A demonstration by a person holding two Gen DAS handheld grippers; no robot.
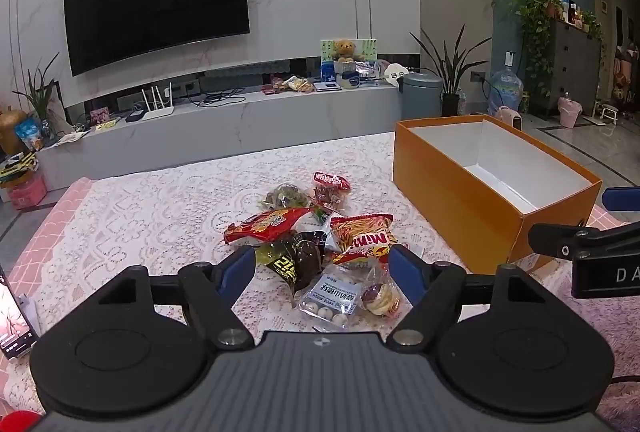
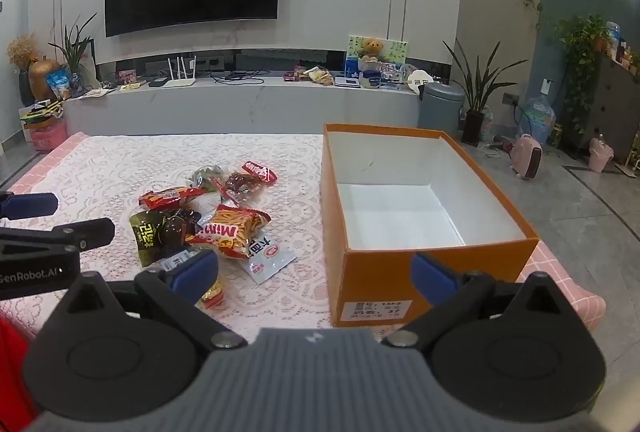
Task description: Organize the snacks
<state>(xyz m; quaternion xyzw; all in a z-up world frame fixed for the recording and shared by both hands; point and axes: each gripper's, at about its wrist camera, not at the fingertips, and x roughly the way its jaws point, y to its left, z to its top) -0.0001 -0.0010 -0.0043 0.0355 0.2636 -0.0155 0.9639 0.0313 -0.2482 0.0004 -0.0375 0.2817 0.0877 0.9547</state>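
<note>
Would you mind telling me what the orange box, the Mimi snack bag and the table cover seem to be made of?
The orange box looks like matte cardboard: thin, stiff walls, white inside, printed label on its end. The Mimi snack bag seems to be glossy plastic film, crinkled and catching light. The table cover looks like white lace fabric, judging by its openwork pattern, over pink checked cloth.

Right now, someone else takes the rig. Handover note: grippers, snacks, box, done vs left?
Left gripper: open, holding nothing, poised over the near edge of the snack pile.
Right gripper: open, holding nothing, aimed between the pile and the orange box.
Snacks: all loose in one heap on the lace tablecloth, left of the box, including the Mimi chips bag and a clear bag of white balls.
Box: lid off, nothing visible inside.
Done: no snack packed yet.
Left: likely move each snack into the box.
</note>
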